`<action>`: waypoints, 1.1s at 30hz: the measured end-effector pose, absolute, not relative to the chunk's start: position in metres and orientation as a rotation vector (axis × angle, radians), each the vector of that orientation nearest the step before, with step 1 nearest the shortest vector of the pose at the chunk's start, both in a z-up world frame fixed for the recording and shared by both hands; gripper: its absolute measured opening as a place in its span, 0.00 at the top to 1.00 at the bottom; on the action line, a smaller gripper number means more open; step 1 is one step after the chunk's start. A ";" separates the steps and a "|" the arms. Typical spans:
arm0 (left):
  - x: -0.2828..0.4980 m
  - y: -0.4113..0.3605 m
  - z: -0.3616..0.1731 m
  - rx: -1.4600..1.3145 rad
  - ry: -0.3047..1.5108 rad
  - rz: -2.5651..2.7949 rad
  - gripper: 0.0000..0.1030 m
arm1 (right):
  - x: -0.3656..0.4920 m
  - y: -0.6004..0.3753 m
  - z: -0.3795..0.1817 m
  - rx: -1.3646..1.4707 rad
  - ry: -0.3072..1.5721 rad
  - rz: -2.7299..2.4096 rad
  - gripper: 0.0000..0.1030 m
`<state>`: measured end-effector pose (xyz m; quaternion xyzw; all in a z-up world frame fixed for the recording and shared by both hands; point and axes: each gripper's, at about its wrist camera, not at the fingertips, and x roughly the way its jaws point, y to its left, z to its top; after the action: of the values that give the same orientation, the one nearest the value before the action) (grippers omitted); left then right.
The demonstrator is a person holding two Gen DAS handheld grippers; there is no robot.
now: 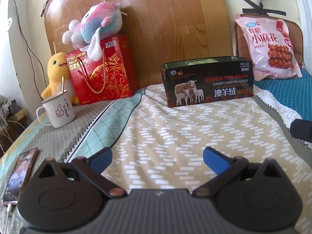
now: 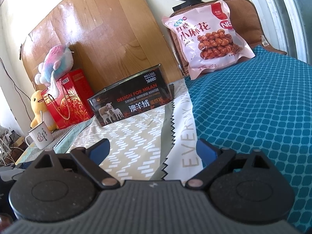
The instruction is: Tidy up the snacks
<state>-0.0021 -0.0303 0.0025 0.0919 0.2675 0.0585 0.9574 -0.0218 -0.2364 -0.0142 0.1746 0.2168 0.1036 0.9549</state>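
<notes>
Patterned bedspread (image 1: 156, 120), pink snack bag (image 1: 270, 48) upright against cushion, both grippers' jaws wide apart, empty.

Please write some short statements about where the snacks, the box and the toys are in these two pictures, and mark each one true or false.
1. The pink bag of fried dough twists leans upright against a brown cushion. True.
2. The black open-topped box printed with sheep lies flat on its side. False: it stands upright on the patterned bedcover, with its opening at the top.
3. The pink and blue plush toy sits on the red biscuit gift box. True.
4. The left gripper holds the white enamel mug. False: its fingers are spread and empty; the mug stands apart.
5. The right gripper is open and empty. True.
</notes>
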 end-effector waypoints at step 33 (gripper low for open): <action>-0.025 -0.048 0.043 0.166 0.563 0.059 0.00 | -0.041 -0.257 0.024 0.283 0.350 0.182 0.04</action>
<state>-0.0247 -0.0484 0.0434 0.0820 0.2775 0.0291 0.9568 -0.0410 -0.2567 0.0245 0.1400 0.1734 0.0901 0.9707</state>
